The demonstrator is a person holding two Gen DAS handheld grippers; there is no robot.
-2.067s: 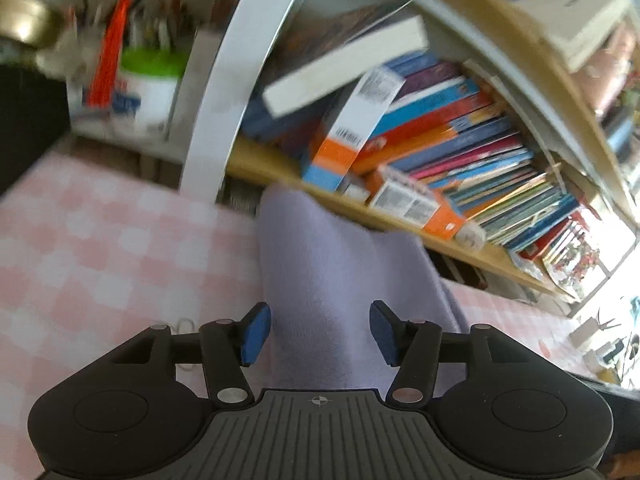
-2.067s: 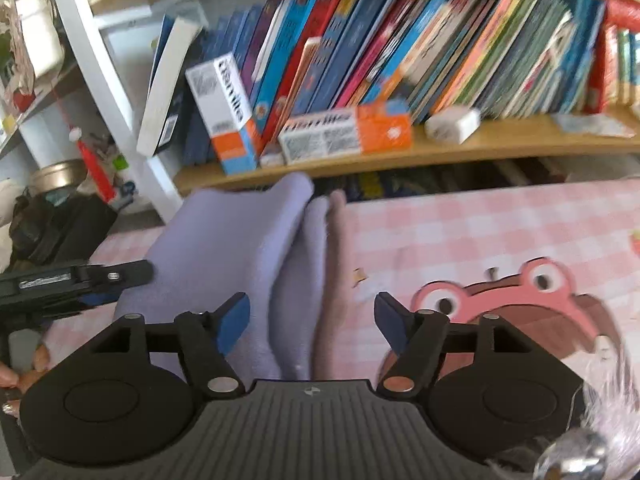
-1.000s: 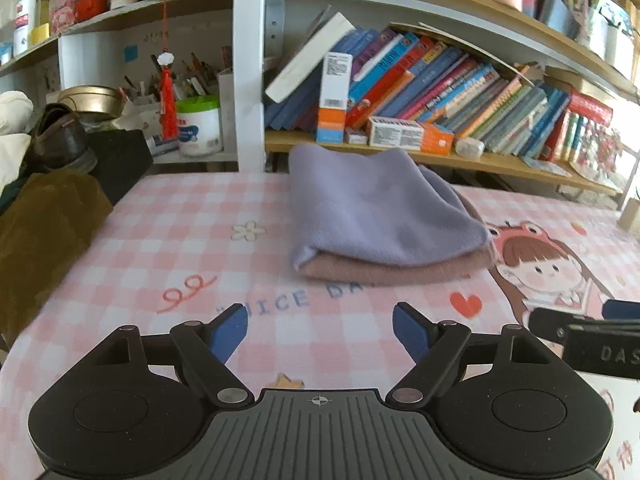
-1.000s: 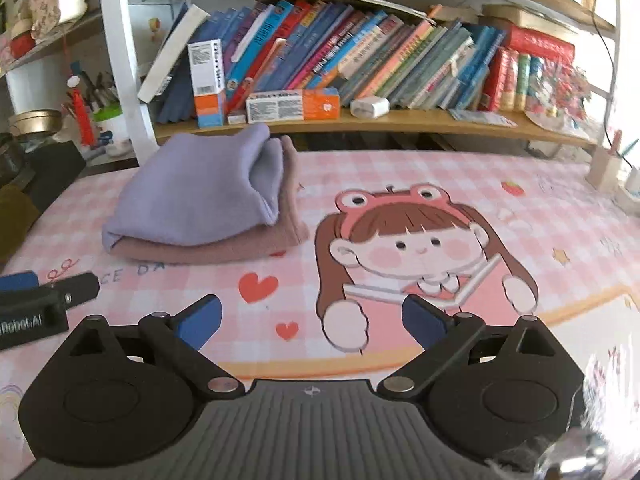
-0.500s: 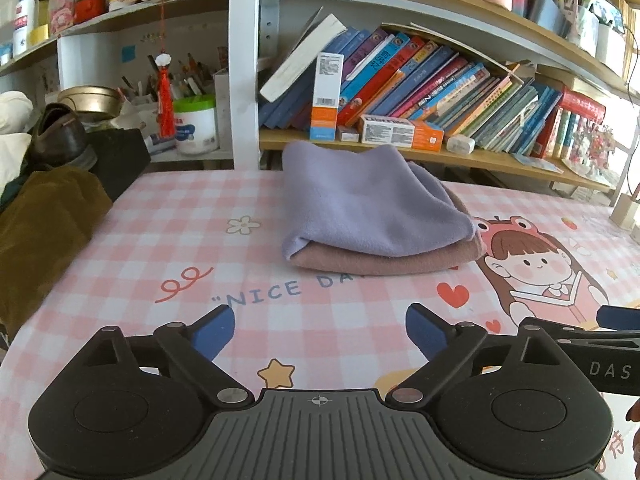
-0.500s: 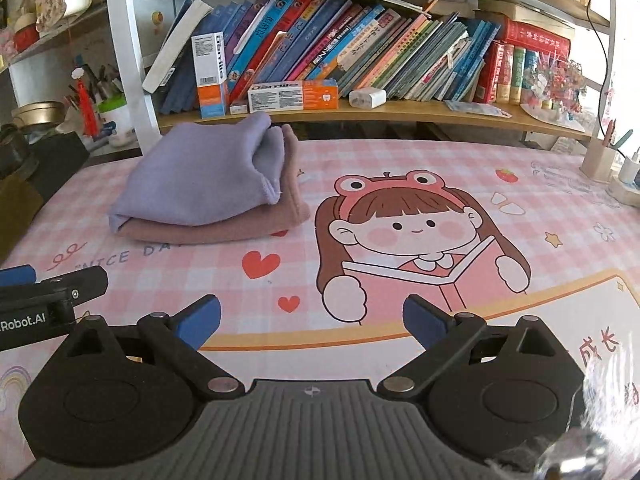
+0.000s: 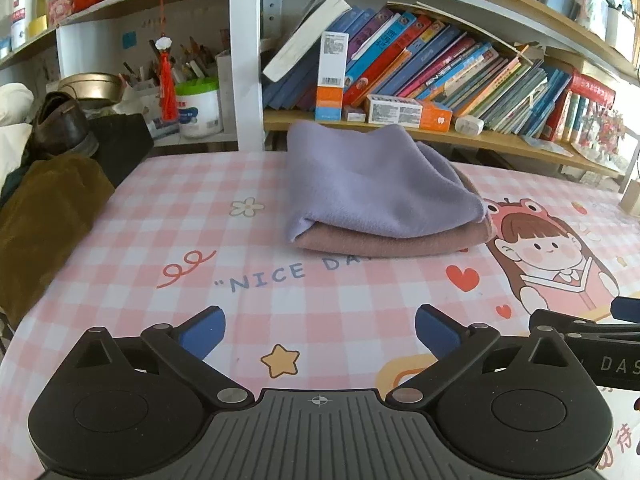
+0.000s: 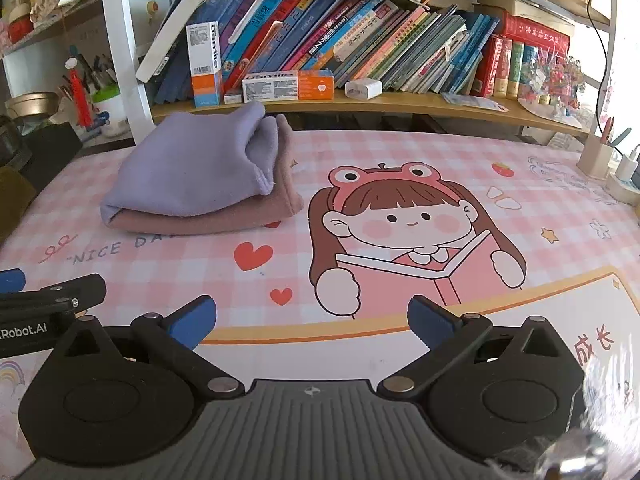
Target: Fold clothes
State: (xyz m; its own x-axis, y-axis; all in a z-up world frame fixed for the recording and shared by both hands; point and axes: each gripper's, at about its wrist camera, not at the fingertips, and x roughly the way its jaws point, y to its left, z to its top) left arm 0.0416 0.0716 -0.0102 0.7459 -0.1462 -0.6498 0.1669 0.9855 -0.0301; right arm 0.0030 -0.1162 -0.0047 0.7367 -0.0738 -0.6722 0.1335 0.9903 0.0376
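two wrist views look across a worktop covered in a pink checked cloth printed with a cartoon girl reading a book and the words "nice day".

the left tongs sit at six o'clock in the left view, released, blue pads spread wide with nothing between them, above a printed yellow star. the right tongs sit at six o'clock in the right view, also released and holding nothing. each tool shows at the edge of the other's view, so they are side by side.

the folded clothes lie well apart from both tongs, toward twelve o'clock in the left view and ten o'clock in the right: a lilac fleece garment stacked on a dusty pink garment, which shows along the near edge and right side. the stack rests on the worktop just in front of a wooden shelf packed with leaning books and two orange-and-white boxes. at nine o'clock in the left view, a brown garment and a dark shoe lie beside the worktop.
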